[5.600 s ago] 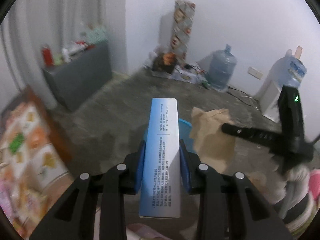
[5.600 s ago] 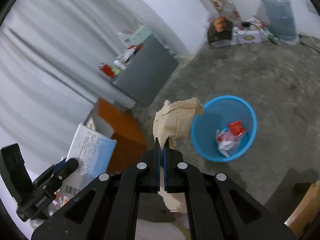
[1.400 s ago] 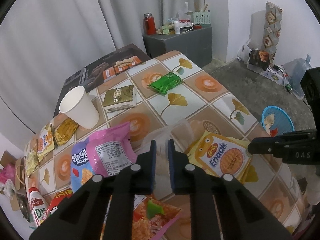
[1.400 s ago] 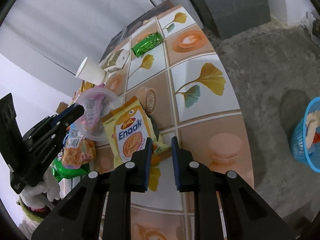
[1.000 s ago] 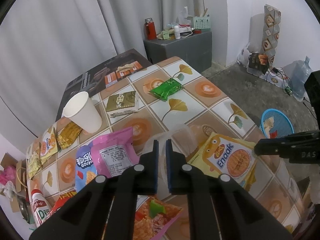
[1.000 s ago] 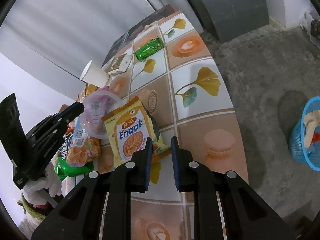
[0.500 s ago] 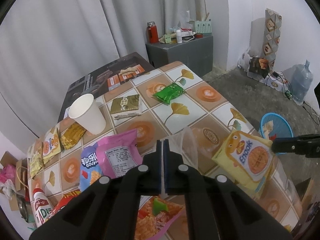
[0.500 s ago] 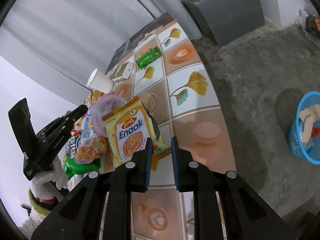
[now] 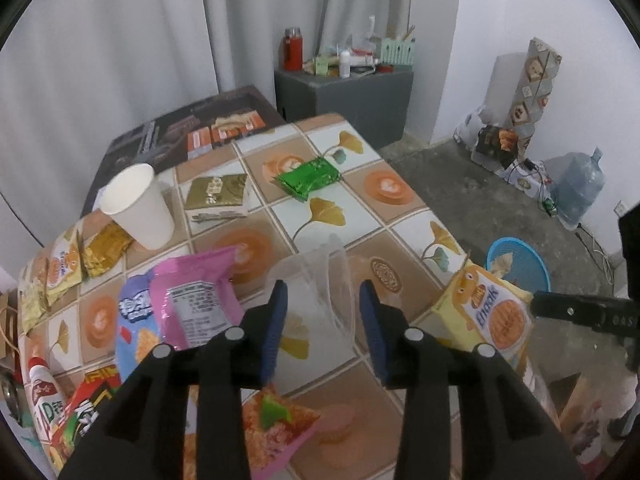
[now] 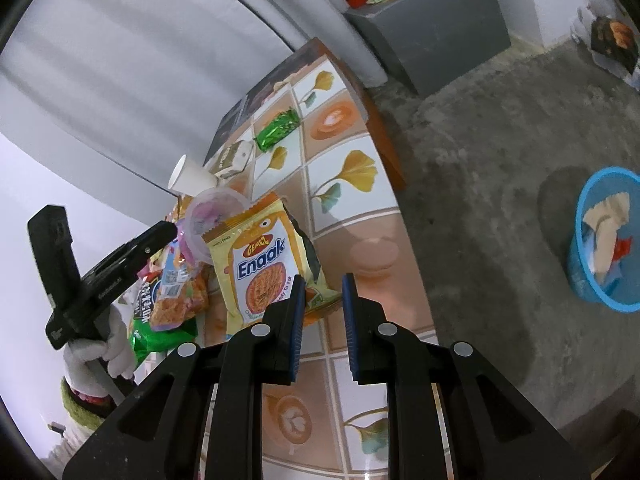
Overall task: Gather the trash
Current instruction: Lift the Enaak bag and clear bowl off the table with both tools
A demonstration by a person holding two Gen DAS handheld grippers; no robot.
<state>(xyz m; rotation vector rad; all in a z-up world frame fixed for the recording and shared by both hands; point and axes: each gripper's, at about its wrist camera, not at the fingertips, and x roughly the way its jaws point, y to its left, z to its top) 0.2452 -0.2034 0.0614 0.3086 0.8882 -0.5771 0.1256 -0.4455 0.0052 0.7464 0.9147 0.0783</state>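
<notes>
Two grips: left gripper (image 9: 322, 312) jaws opening round clear flimsy plastic cup (image 9: 320, 280), crushable, pinch rim; right gripper (image 10: 322, 304) clamps yellow crinkly noodle packet (image 10: 262, 264) corner, light.

Left wrist view: you look down along the left gripper (image 9: 322, 312) at the tiled table (image 9: 356, 208) from close above its near edge, facing the curtain.
Right wrist view: you look down from beside the table's (image 10: 348, 168) floor-side edge, tilted, a little farther off.
Shared: both show the table, the blue basket (image 9: 536, 264) (image 10: 580, 276) on the floor beyond it, the grey cabinet (image 9: 348, 96) (image 10: 436, 28).
</notes>
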